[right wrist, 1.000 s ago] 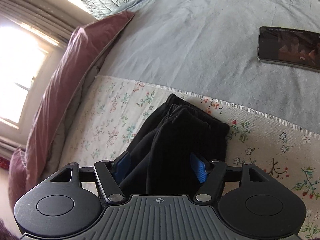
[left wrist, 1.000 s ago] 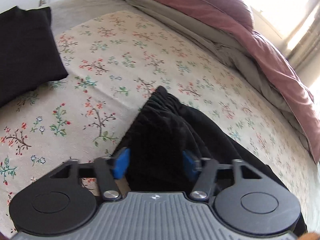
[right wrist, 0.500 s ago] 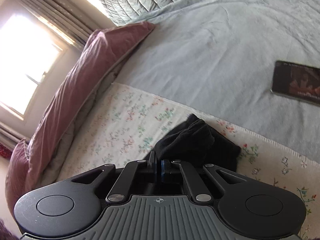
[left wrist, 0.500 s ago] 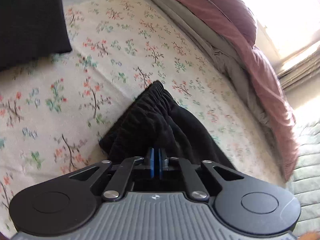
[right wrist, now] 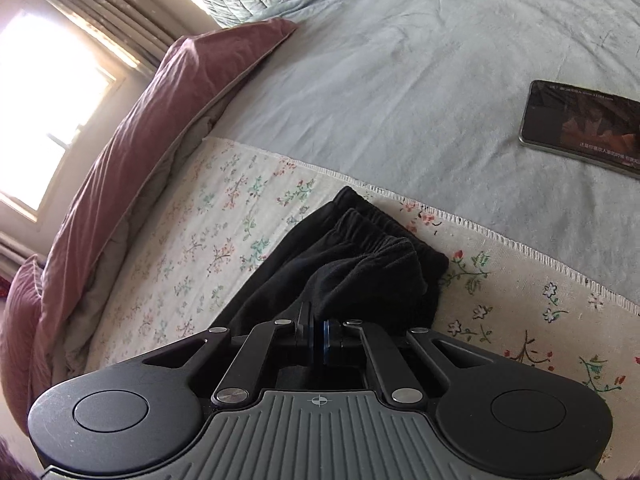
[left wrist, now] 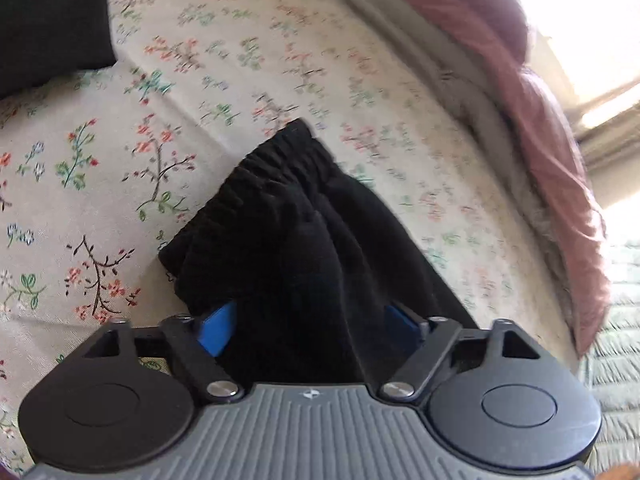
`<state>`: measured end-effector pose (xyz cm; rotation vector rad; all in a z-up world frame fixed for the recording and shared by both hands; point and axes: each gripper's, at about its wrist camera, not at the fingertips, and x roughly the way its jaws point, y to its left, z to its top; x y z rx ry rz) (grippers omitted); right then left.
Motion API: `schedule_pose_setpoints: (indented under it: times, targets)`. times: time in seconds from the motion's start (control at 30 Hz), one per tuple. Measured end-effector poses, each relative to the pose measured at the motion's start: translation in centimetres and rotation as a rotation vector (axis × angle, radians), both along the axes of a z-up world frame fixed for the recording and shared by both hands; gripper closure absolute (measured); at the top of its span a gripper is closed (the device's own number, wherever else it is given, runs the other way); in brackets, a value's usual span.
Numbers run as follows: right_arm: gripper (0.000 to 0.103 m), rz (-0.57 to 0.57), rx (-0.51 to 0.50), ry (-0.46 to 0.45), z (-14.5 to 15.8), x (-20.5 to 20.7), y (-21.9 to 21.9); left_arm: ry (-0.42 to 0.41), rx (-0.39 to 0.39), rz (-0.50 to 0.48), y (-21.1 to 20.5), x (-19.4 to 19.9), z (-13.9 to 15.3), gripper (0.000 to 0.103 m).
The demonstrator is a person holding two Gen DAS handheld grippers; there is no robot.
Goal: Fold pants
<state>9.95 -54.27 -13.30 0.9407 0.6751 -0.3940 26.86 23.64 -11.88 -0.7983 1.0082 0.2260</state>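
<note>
**Left lets go, right hangs on**

Half a second ago both my claws were pinched tight on the cloth; now my left gripper [left wrist: 308,330] has sprung wide, its blue pads [left wrist: 216,330] standing either side of a black hump of fabric without pressing it. My right gripper [right wrist: 319,334] is pressed together on the pants [right wrist: 352,272], nipping a ridge of cloth just behind the cuffs.

The pants lie on the flowered blanket [left wrist: 120,184], already doubled leg over leg by the look of the two stacked cuffs [right wrist: 360,216]. The gathered waistband [left wrist: 280,156] points away from my left claw. The left view is smeared with motion, so I can't say for sure whether the fabric there is lying flat or slightly lifted.

This is soft, limp, light stuff, I judge: it will sag and bunch wherever it isn't held, and thick enough that layers may slide apart. Best grips are the elastic bands, waist and cuffs, where the cloth is firmest, taking both layers at once. A phone [right wrist: 584,126] lies well apart on the grey sheet [right wrist: 400,80].
</note>
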Motion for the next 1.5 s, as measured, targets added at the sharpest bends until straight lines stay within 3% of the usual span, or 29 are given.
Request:
schedule_pose_setpoints:
  times: [0.03,0.13,0.27,0.4,0.47,0.53,0.6,0.63,0.7,0.8,0.9,0.93,0.97,1.03,1.17,1.23,1.33,1.4,1.5]
  targets:
    - [0.1,0.003,0.004,-0.006,0.1,-0.1,-0.2,0.011,0.017,0.026,-0.1,0.3,-0.3,0.043]
    - [0.1,0.028,-0.033,-0.003,1.0,0.5,0.0,0.02,0.073,0.06,-0.2,1.0,-0.1,0.083]
    - [0.101,0.086,-0.099,0.068,2.5,3.9,-0.4,-0.034,0.079,0.077,1.0,2.9,2.5,0.084]
    - [0.101,0.14,-0.14,0.096,6.7,9.9,-1.2,-0.151,0.052,0.088,2.1,4.3,8.0,0.084]
    - [0.101,0.177,-0.205,0.011,11.0,11.9,-0.5,-0.233,0.052,0.105,2.9,4.4,10.6,0.084]
    - [0.101,0.225,-0.273,-0.156,16.0,12.1,0.9,-0.319,0.017,0.111,4.4,3.4,11.7,0.084]
    - [0.101,0.252,-0.316,-0.306,19.2,10.4,2.0,-0.372,0.028,0.087,4.9,1.9,10.9,0.084]
    - [0.101,0.254,-0.319,-0.329,19.7,9.5,2.1,-0.358,0.07,0.058,4.4,1.2,9.9,0.084]
    - [0.101,0.264,-0.323,-0.298,18.0,8.1,1.9,-0.252,0.172,-0.049,2.4,0.0,6.9,0.084]
    - [0.101,0.254,-0.268,-0.105,9.7,6.9,0.5,-0.009,0.246,-0.216,-0.2,-1.6,0.3,0.084]
    - [0.101,0.201,-0.194,0.114,0.0,5.3,-1.5,0.021,0.287,-0.26,-1.2,-3.2,-1.4,0.083]
    - [0.101,0.178,-0.154,0.155,-2.4,4.5,-2.1,0.02,0.292,-0.258,-1.3,-3.3,-1.0,0.083]
    - [0.102,0.159,-0.114,0.126,-3.8,3.3,-2.7,0.016,0.292,-0.254,-1.2,-3.2,-0.5,0.083]
    - [0.102,0.127,-0.061,0.059,-4.1,1.8,-3.4,-0.004,0.288,-0.246,-0.9,-2.8,0.4,0.084]
    - [0.102,0.175,-0.157,0.053,-0.6,2.4,-2.2,-0.042,0.306,-0.228,-0.5,-3.3,1.6,0.083]
    - [0.101,0.183,-0.16,-0.011,1.9,1.7,-1.9,-0.031,0.318,-0.235,-0.3,-3.7,1.4,0.083]
    - [0.101,0.201,-0.177,-0.028,3.8,0.5,-1.3,-0.019,0.293,-0.214,0.9,-4.2,0.5,0.083]
    - [0.101,0.231,-0.213,0.051,2.4,0.4,-1.0,0.013,0.31,-0.223,0.5,-4.1,-0.4,0.083]
    - [0.1,0.235,-0.129,0.181,-3.0,0.5,-1.8,0.033,0.389,-0.263,-0.9,-4.6,-0.3,0.083]
